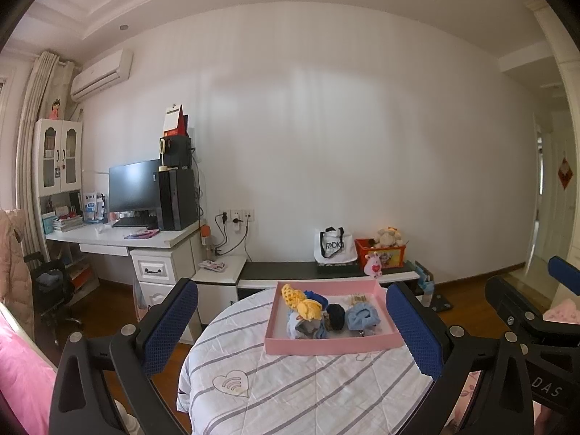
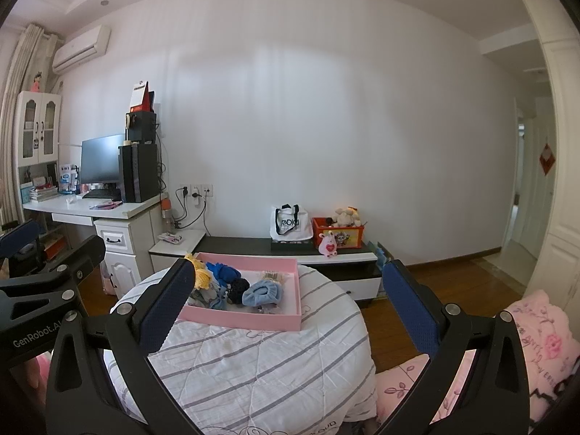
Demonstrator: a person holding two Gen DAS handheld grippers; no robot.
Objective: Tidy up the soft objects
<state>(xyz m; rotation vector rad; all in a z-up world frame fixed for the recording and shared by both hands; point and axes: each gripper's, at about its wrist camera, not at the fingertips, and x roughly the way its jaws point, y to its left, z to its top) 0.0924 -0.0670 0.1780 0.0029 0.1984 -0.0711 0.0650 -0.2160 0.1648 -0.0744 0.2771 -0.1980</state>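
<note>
A pink tray (image 1: 331,346) sits on a round table with a striped white quilted cover (image 1: 290,388). In it lie soft items: a yellow knitted piece (image 1: 302,302), a dark blue one (image 1: 314,297), a black ball (image 1: 335,316) and a light blue cloth (image 1: 362,318). My left gripper (image 1: 291,326) is open and empty, held in front of the tray. My right gripper (image 2: 286,304) is open and empty, to the right of the left one. The tray also shows in the right wrist view (image 2: 250,320), with the light blue cloth (image 2: 262,293) and the yellow piece (image 2: 201,275).
A low dark bench (image 1: 319,272) behind the table holds a white tote bag (image 1: 334,246) and a red box with a plush toy (image 1: 384,252). A white desk with monitor (image 1: 134,185) stands left. Pink bedding (image 2: 536,337) lies right. Wooden floor surrounds the table.
</note>
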